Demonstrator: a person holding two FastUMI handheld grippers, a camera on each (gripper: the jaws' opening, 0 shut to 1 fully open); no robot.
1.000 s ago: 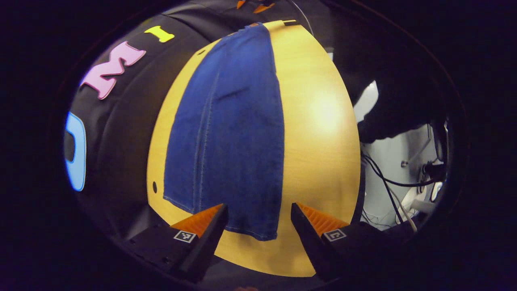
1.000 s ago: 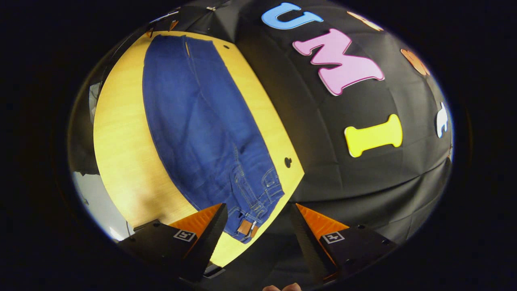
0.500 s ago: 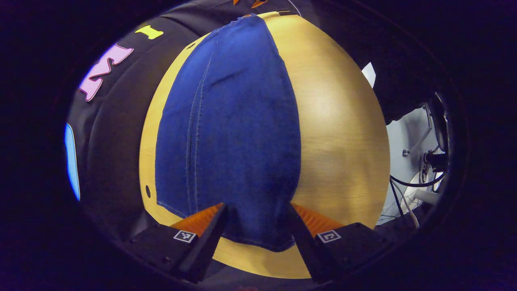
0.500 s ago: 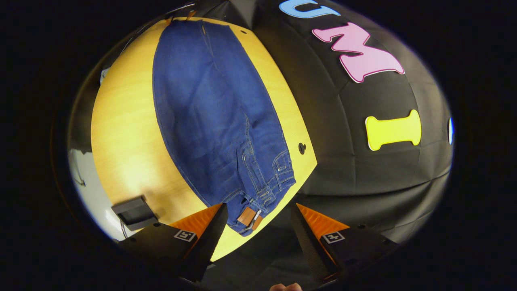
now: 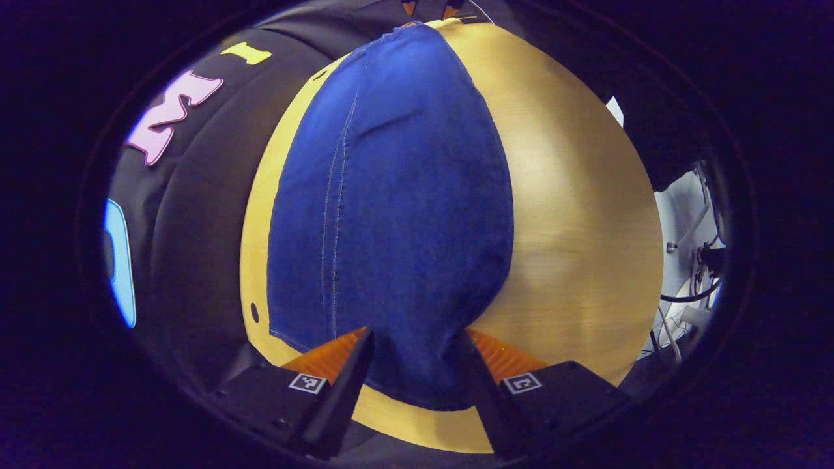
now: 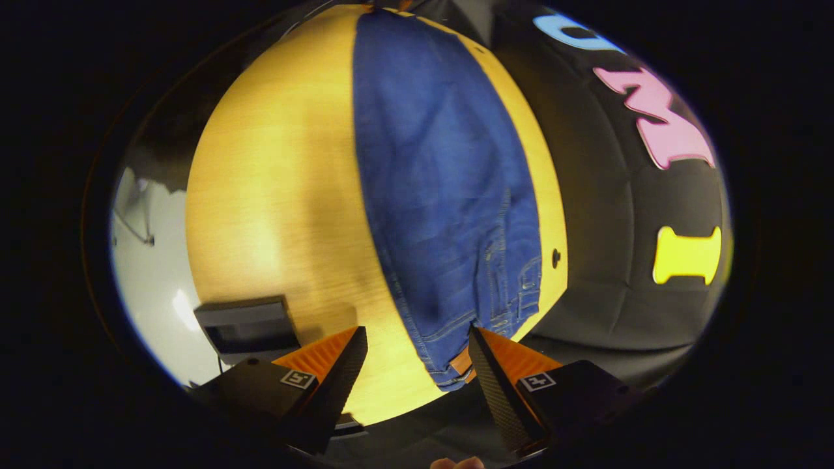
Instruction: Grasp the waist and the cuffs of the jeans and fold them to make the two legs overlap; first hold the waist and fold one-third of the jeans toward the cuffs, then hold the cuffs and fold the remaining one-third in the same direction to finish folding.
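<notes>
The jeans [image 5: 397, 195] lie flat along my desk [image 5: 573, 215], legs already overlapped, running lengthwise away from both cameras. Beside the jeans on the wall side, a small dark hole [image 5: 254, 312] sits in the desk top near the cuff end; another hole [image 6: 555, 258] shows near the waist end. Off the desk corner by the waist, a dark boxy device [image 6: 247, 326] stands just beyond the edge, and past the far desk edge from the cuffs I see loose cables [image 5: 690, 293].

On the side of the jeans away from the wall, a broad strip of bare desk gives free room. On the wall side only a thin strip remains.

My left tool [image 5: 414, 355] is spread wide over the cuffs [image 5: 417, 391], its fingers straddling the denim, gripping nothing. My right tool [image 6: 417, 355] is equally wide at the waist [image 6: 456, 365], one finger [image 6: 485, 355] overlapping the waistband corner, holding nothing.

Compared with a second ago, both tools have closed in: the cuff hem now reaches between the left fingers, and the right view has swung so the waist sits between its fingers.
</notes>
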